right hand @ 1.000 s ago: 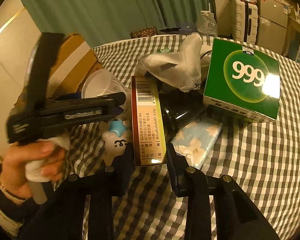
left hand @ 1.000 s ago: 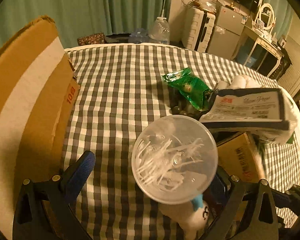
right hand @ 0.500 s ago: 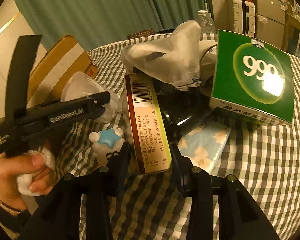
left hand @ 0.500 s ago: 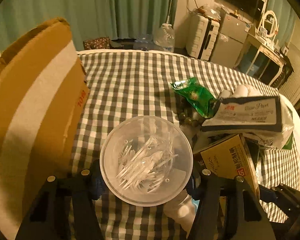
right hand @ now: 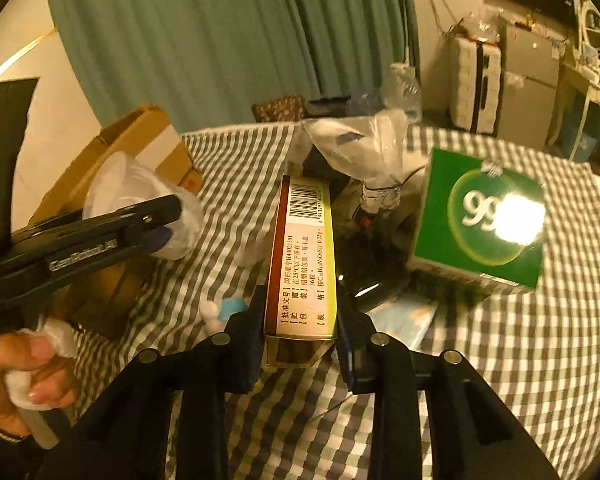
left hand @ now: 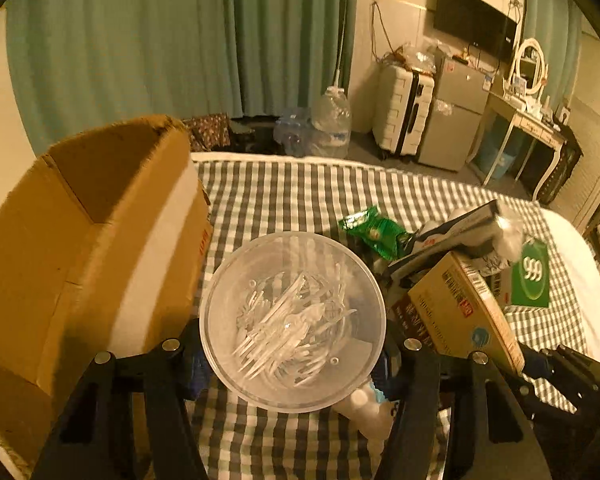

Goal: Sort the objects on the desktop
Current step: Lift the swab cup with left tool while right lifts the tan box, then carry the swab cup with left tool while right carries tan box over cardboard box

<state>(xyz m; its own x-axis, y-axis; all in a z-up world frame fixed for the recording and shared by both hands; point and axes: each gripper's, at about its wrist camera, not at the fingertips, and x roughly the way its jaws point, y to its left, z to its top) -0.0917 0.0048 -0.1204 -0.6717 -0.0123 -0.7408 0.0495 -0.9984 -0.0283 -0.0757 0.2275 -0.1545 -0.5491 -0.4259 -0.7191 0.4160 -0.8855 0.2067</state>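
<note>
Desktop clutter is half sorted: the left tongs [left hand: 292, 354] clamp a clear plastic cup [left hand: 293, 320] full of small plastic picks, lifted above the checked desk [left hand: 284, 196] beside the open cardboard box [left hand: 92, 240]. The right tongs [right hand: 300, 336], whose jaws have just been closing, pinch a long yellow medicine box [right hand: 302, 256] by its near end. Thin cup walls could buckle or slip under the squeeze, and any tilt would spill the picks. Gripped at 1 end only, the medicine box could pivot down and knock the green 999 box [right hand: 480, 220] or the plastic bag [right hand: 360, 144].
</note>
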